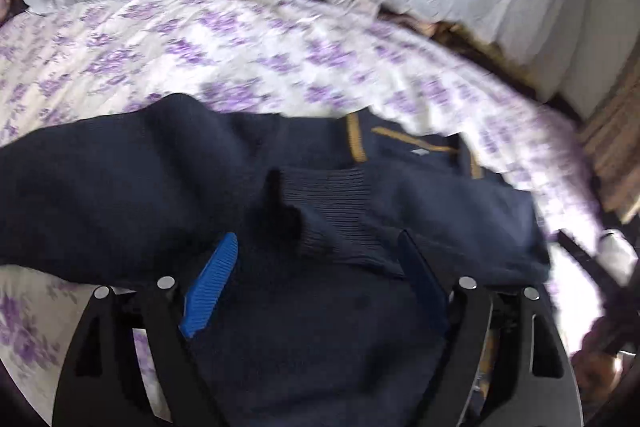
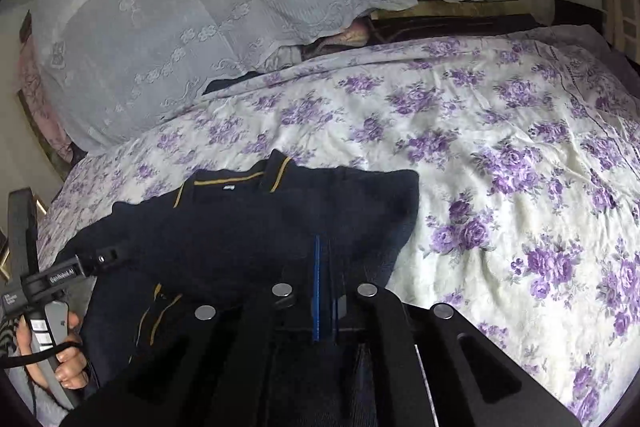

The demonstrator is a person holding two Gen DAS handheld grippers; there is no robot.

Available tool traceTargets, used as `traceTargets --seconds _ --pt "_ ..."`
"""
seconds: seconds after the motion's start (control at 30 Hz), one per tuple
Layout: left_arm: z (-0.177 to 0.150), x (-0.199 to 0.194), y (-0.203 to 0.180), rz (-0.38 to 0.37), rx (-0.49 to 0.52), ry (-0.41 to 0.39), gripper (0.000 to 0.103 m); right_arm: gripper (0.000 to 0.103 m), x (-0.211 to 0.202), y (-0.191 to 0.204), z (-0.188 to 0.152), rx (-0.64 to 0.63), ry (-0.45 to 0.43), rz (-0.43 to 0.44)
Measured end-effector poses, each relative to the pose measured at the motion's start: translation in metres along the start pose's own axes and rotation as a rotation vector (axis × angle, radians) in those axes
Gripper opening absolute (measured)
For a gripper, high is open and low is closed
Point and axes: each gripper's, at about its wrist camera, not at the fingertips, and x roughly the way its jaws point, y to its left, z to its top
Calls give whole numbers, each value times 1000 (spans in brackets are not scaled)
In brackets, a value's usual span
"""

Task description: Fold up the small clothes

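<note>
A navy knit sweater [image 1: 120, 183] with mustard collar stripes [image 1: 356, 143] lies on the floral bedspread [image 1: 160, 47]. Its ribbed cuff [image 1: 332, 207] is folded across the body. My left gripper [image 1: 316, 255] is open, blue pads [image 1: 210, 287] wide apart over the sweater's lower part. In the right wrist view the sweater [image 2: 248, 223] lies left of centre. My right gripper [image 2: 326, 267] is shut, and dark sweater fabric sits at its pads [image 2: 317, 287]. The left gripper's body [image 2: 76, 269] and the hand holding it show at the left.
A pale lace cover [image 2: 200, 27] drapes over pillows at the head of the bed. The purple-flowered bedspread [image 2: 500, 167] spreads to the right of the sweater. A dark wooden bed frame [image 2: 460, 23] runs along the far edge.
</note>
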Motion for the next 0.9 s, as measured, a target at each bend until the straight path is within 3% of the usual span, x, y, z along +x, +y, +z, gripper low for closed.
traceTargets --seconds 0.07,0.17,0.23,0.37,0.5,0.57,0.63,0.8,0.83,0.9 --pt "-4 21 3 112 4 82 84 8 36 -6 -9 28 160 3" --pt "-4 -1 8 77 -35 46 81 5 23 -20 -10 98 89 50" --pt "-9 -32 24 25 -88 3 81 10 -1 -28 -15 135 17 40" --pt "-22 -92 87 134 -194 -75 82 27 -45 -40 -32 166 -93 -4" --pt "-33 -132 192 262 -485 -115 82 28 -59 -51 -47 214 -110 -21" --pt "-42 -137 236 271 -632 -124 82 40 -55 -57 -49 235 -88 -25" --pt "-49 -125 271 217 -739 -96 79 43 -41 -63 -50 262 -19 -22" --pt "-32 -111 269 223 -685 -146 79 43 -32 -71 -54 321 10 8" --pt "-30 -108 269 227 -682 -153 73 43 -31 -70 -55 315 12 5" --pt "-28 -107 273 215 -686 -155 42 43 -31 -69 -55 316 11 8"
